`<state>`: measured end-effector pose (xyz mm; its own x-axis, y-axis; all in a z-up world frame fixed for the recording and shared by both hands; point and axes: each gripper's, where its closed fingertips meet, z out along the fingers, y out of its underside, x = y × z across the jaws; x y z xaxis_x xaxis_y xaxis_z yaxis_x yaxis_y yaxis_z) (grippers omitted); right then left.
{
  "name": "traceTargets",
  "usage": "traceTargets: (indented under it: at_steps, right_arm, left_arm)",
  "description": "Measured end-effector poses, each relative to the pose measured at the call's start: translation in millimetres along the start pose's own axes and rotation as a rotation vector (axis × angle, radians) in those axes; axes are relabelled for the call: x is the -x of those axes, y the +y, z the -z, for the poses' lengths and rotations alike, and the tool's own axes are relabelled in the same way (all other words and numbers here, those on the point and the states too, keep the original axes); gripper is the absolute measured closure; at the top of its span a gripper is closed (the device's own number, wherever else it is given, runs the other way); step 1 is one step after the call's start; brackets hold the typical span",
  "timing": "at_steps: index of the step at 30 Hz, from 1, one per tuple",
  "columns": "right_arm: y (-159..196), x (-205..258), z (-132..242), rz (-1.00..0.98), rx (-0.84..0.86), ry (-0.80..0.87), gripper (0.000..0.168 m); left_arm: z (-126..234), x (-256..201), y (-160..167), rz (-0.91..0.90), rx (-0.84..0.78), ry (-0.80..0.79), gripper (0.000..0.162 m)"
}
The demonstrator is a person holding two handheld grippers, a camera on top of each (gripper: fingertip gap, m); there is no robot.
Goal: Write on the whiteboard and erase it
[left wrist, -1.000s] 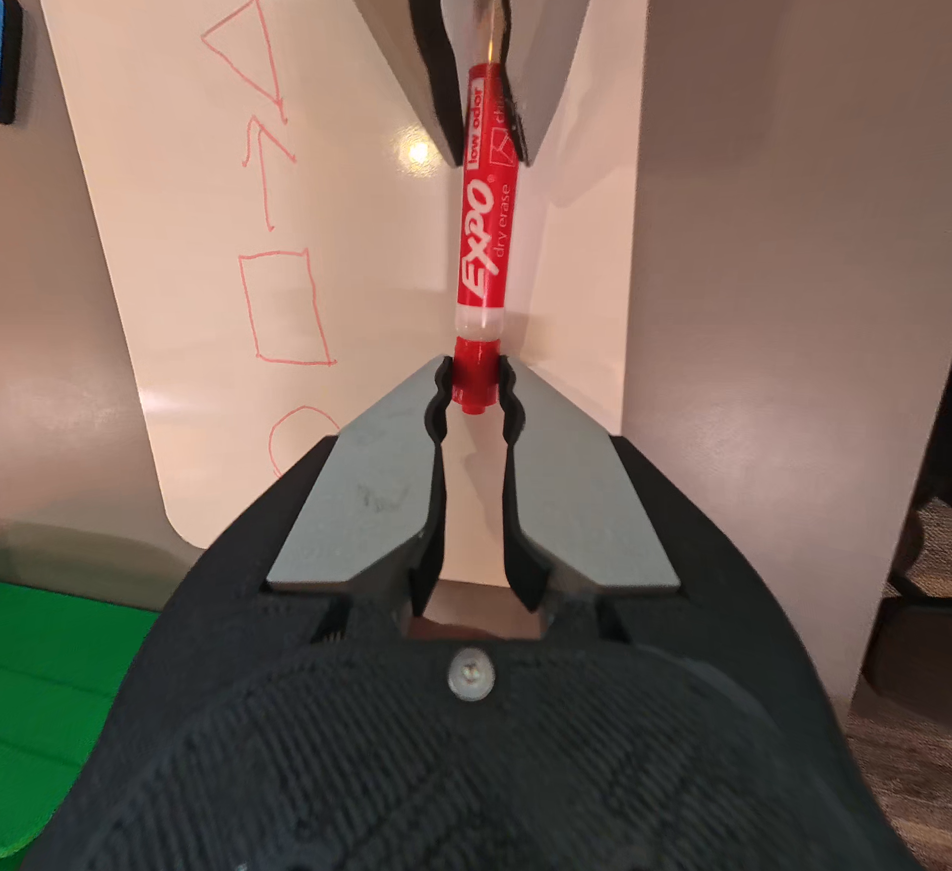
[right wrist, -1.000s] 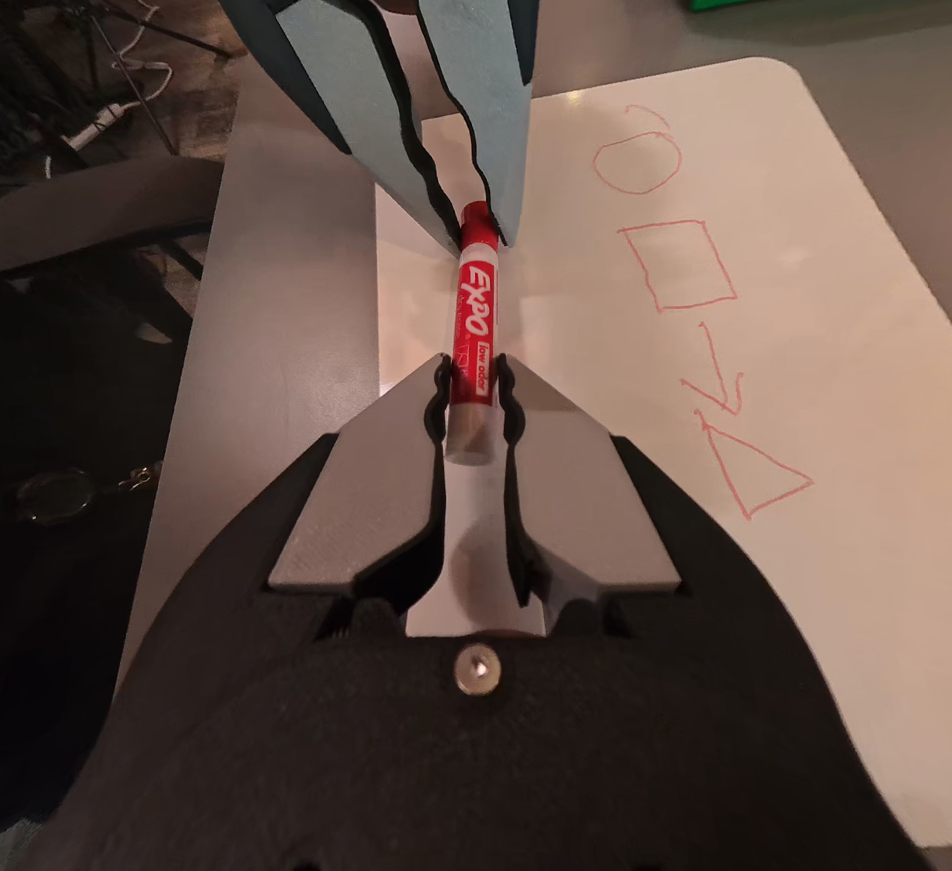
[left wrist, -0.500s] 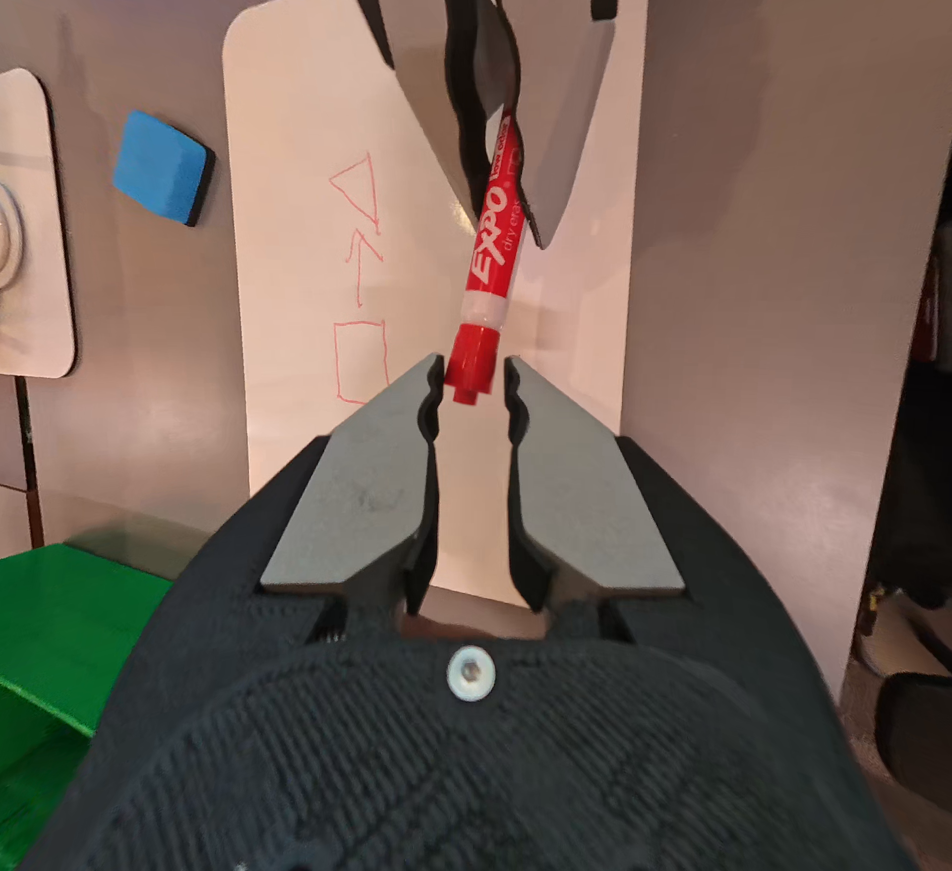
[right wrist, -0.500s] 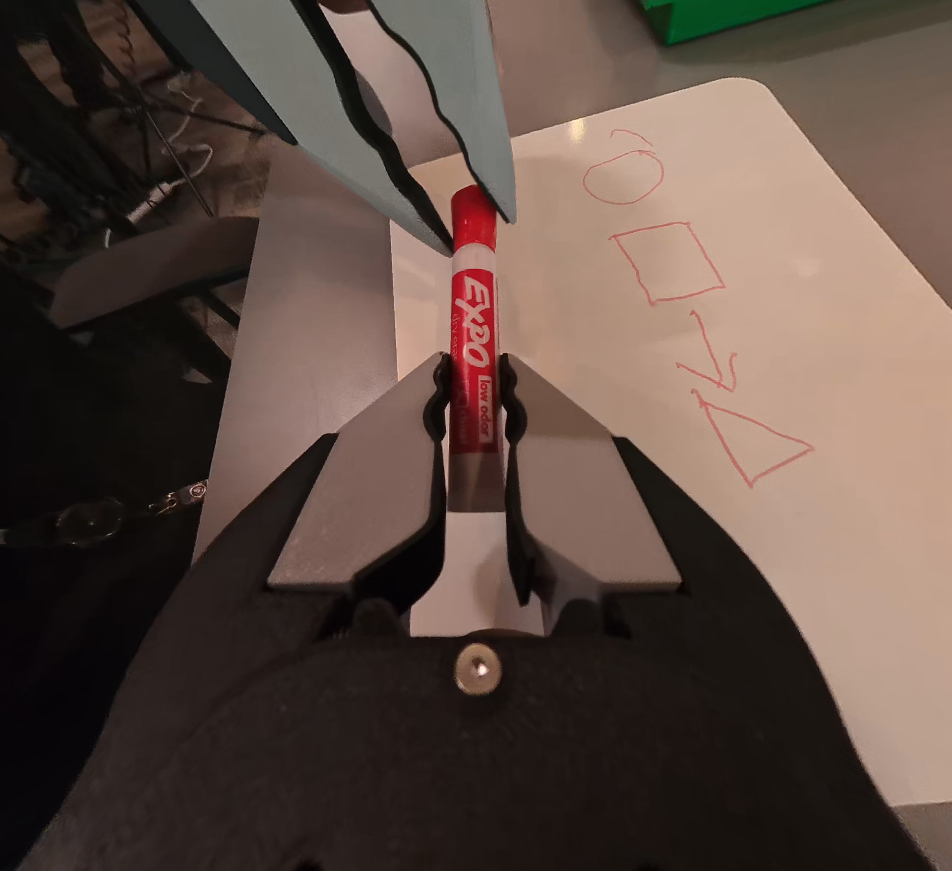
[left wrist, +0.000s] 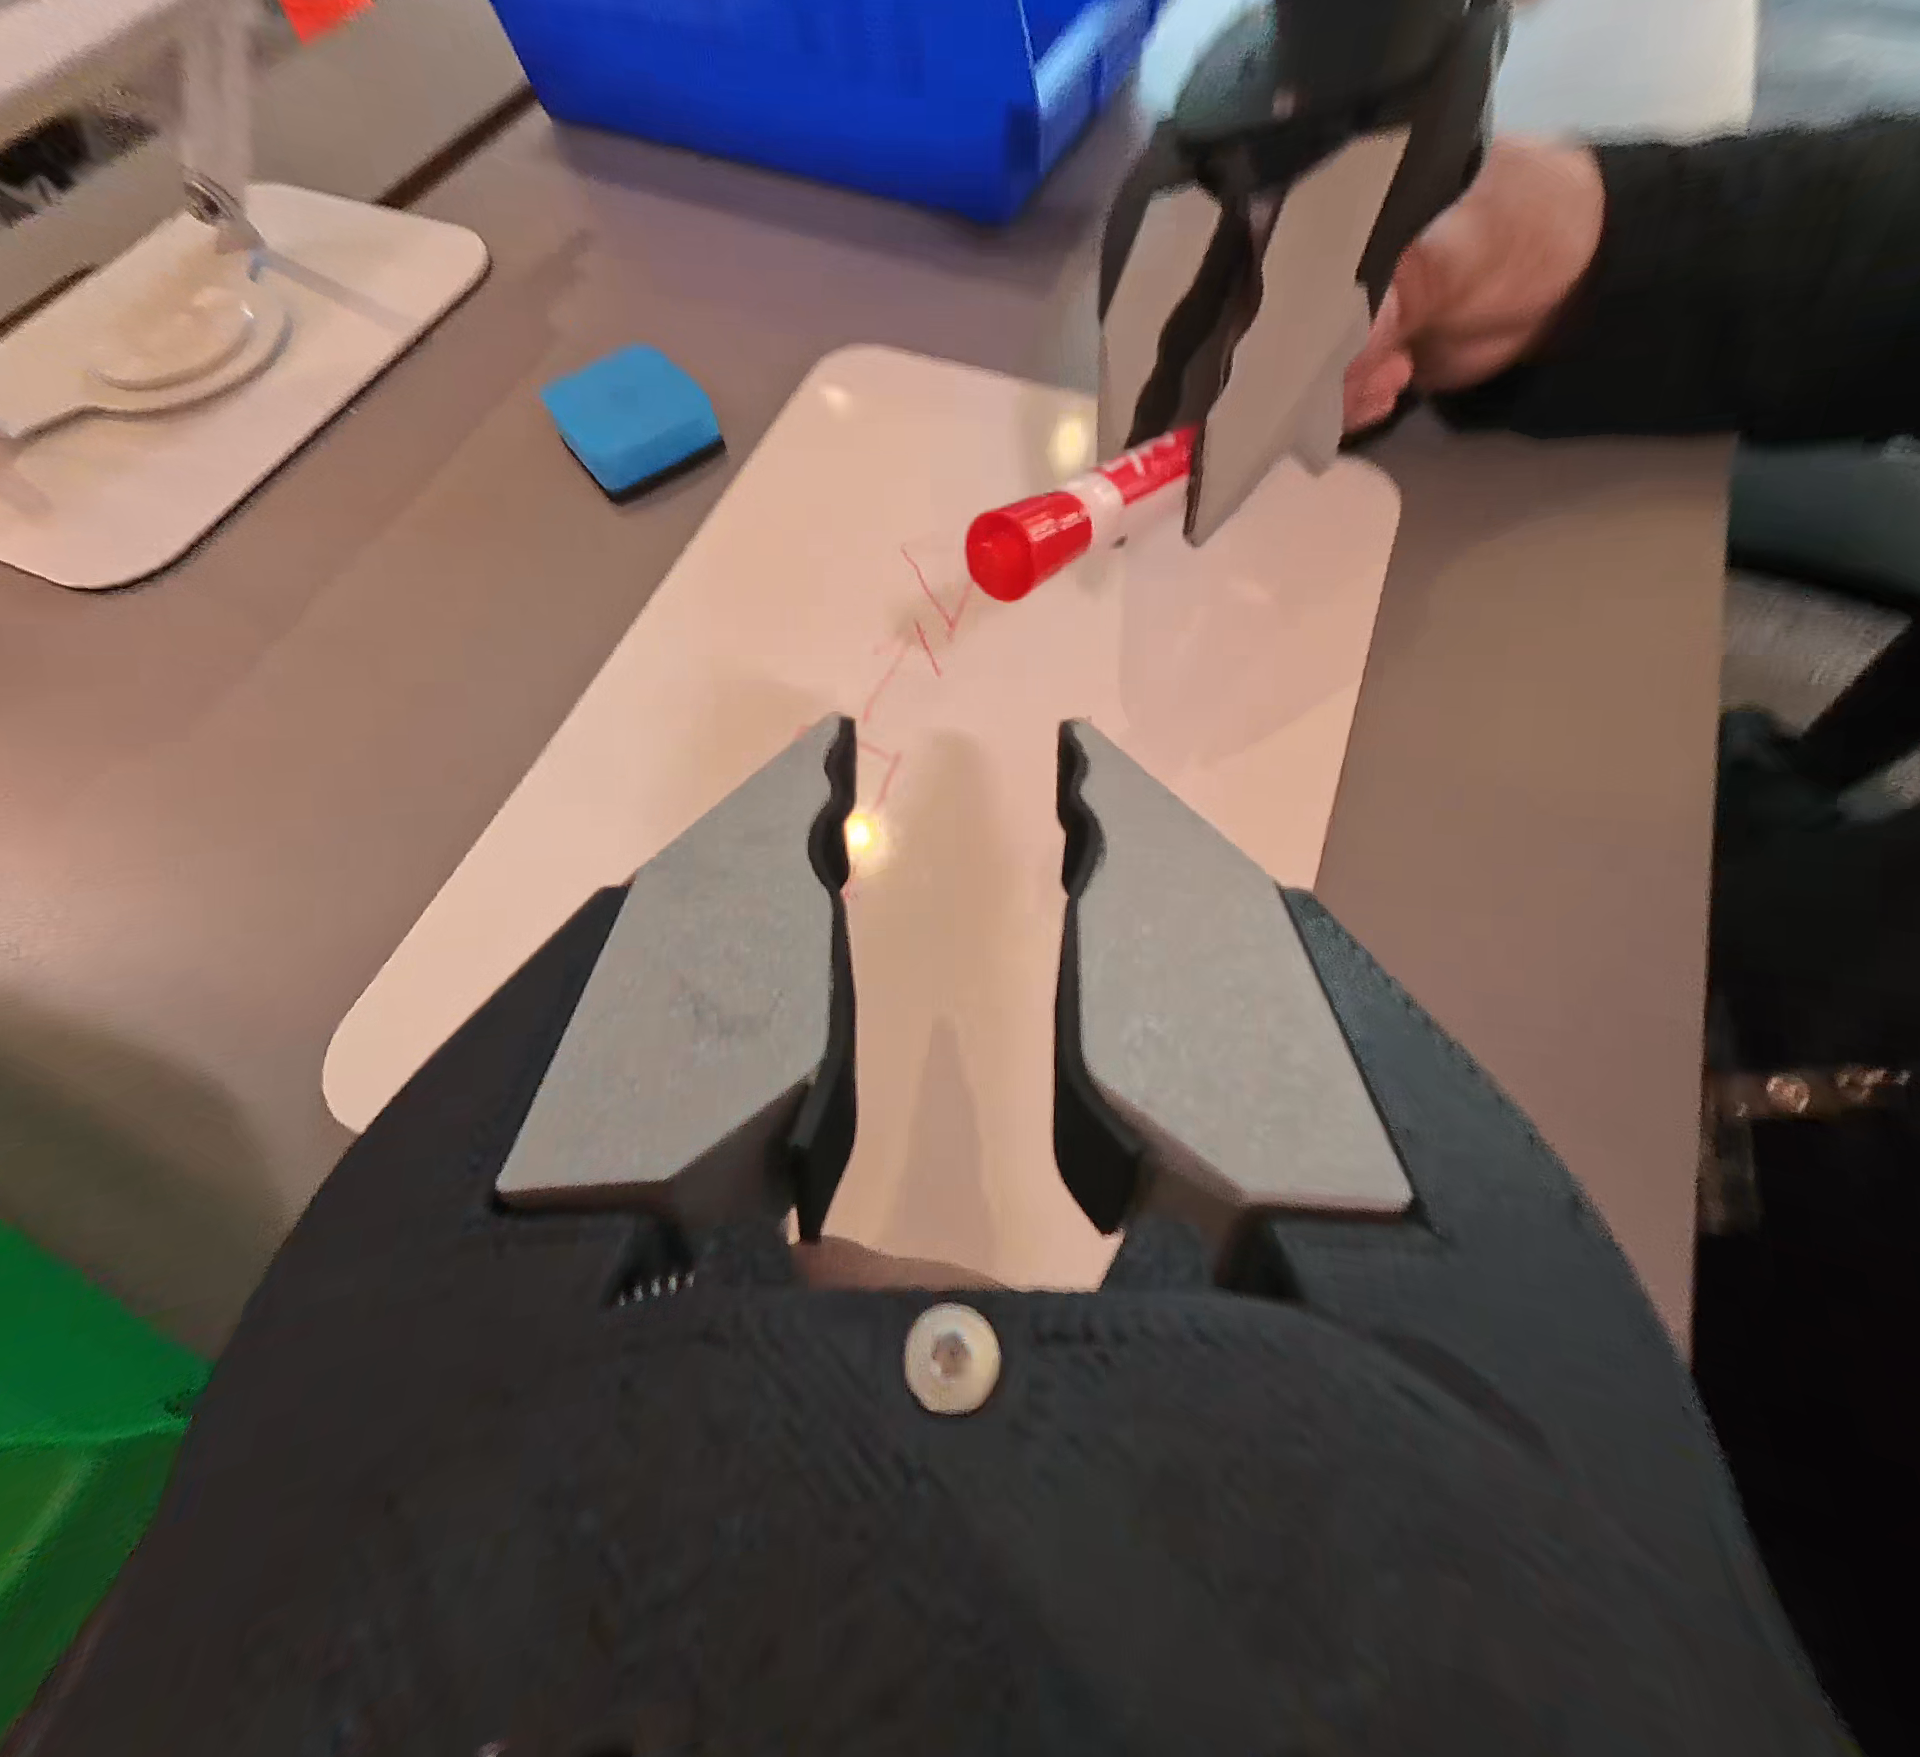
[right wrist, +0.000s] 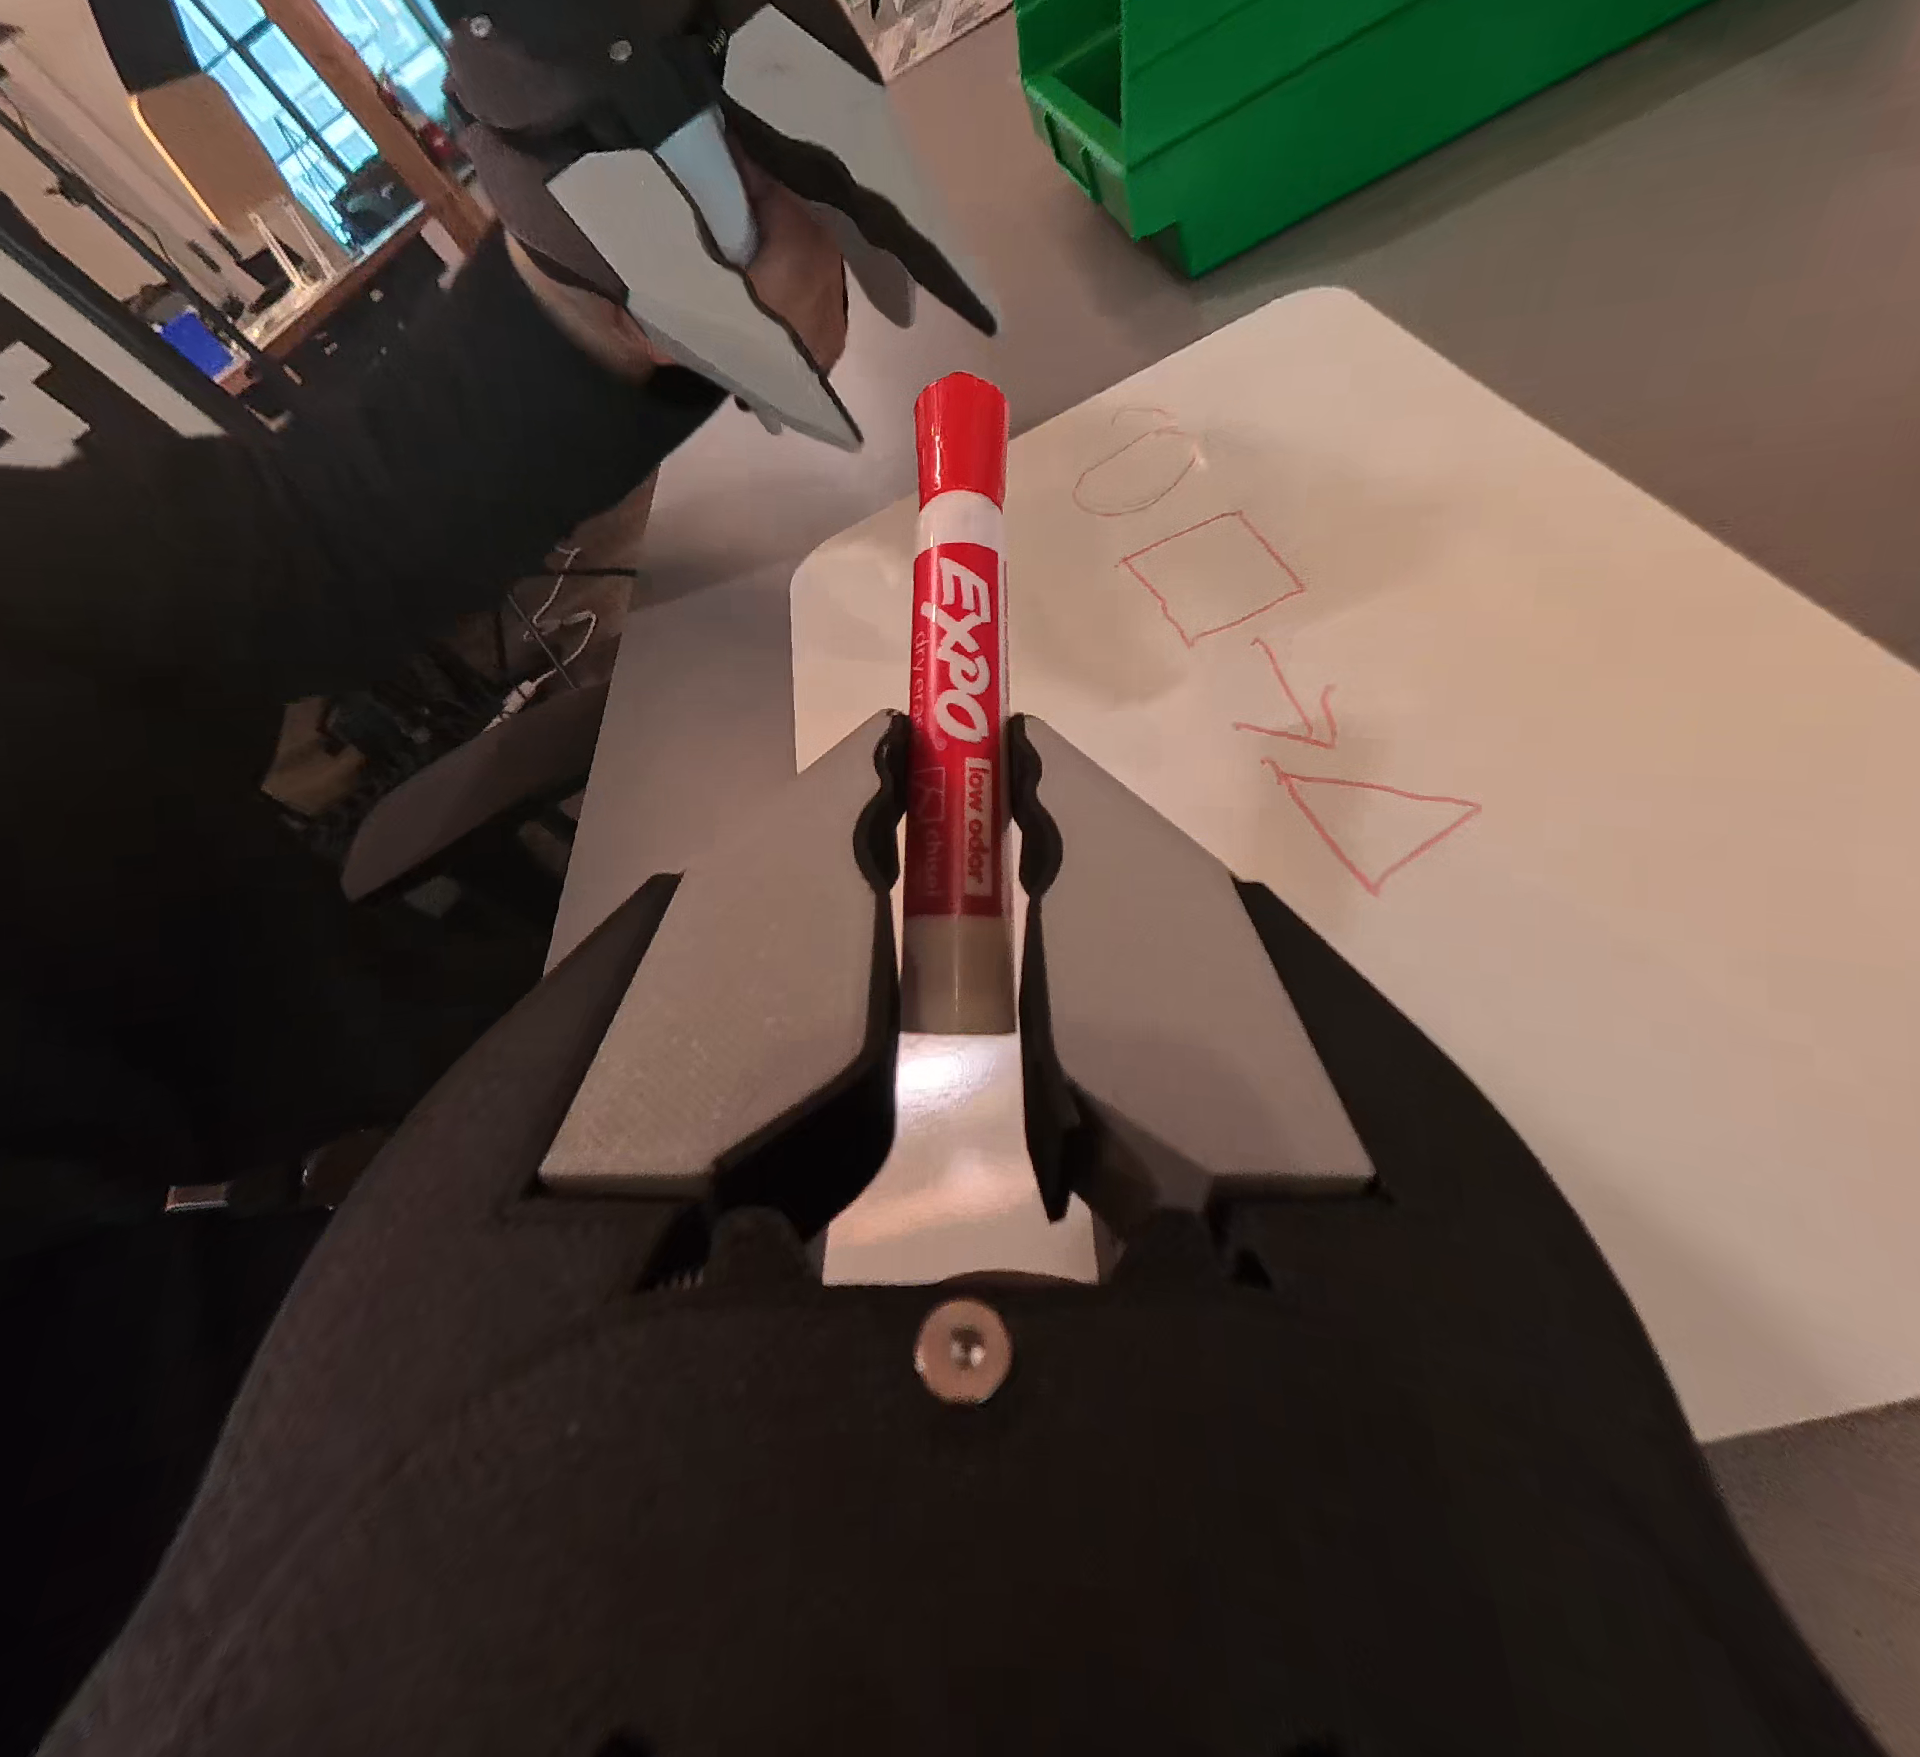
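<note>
My right gripper (right wrist: 954, 731) is shut on a red marker (right wrist: 958, 627) with its red cap on, held above the near edge of the whiteboard (right wrist: 1558, 980). Red shapes (right wrist: 1210, 575) are drawn on the board: a circle, a square, an arrow and a triangle. My left gripper (left wrist: 956, 741) is open and empty above the whiteboard (left wrist: 727, 668), apart from the marker (left wrist: 1049, 533), whose cap points at it. The right gripper (left wrist: 1216, 460) shows at the upper right of the left wrist view. A blue eraser (left wrist: 629, 429) lies on the table left of the board.
A blue bin (left wrist: 810, 14) stands behind the board. A white pad with a clear stand (left wrist: 208, 357) lies to the left. A green bin (right wrist: 1403, 45) sits beyond the board's far end. A hand and dark sleeve (left wrist: 1662, 284) hold the right gripper. The tips of one gripper are about 9 cm away from the tips of the other. Left tips and right tips are each some 20 cm from the blue eraser (left wrist: 629, 429).
My left gripper has let go of the marker's cap end, opened wider and drawn back from it. The right gripper has kept hold of the capped marker and lifted it.
</note>
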<state>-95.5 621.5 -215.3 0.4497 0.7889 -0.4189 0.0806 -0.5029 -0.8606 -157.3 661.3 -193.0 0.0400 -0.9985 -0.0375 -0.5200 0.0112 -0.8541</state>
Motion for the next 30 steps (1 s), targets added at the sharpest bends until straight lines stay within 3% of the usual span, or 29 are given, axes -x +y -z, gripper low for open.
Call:
traceTargets:
  at_steps: [4,9,14,18,23,26,30]
  right_arm:
    - [-12,-5,12,-0.040,-0.082,-0.005,0.153]
    - [-34,-6,37,-0.028,-0.213,0.002,0.152]
    - [-73,-7,93,0.057,-0.464,0.075,0.153]
    - [-95,-27,166,0.130,-0.677,0.360,0.152]
    - [-86,-63,250,0.156,-0.770,0.839,0.152]
    - [-70,-87,283,0.096,-0.728,1.071,0.152]
    - [-56,-113,302,0.062,-0.612,1.238,0.152]
  left_arm:
    - [9,15,-19,0.101,-0.183,0.002,0.125]
    - [0,17,-20,0.148,-0.321,0.015,0.126]
    - [-2,18,-12,0.139,-0.345,0.006,0.131]
    - [3,34,-5,0.175,-0.340,-0.060,0.131]
    - [6,44,-4,0.219,-0.367,-0.094,0.133]
    - [3,45,0,0.216,-0.345,-0.107,0.133]
    - [1,46,0,0.204,-0.340,-0.122,0.134]
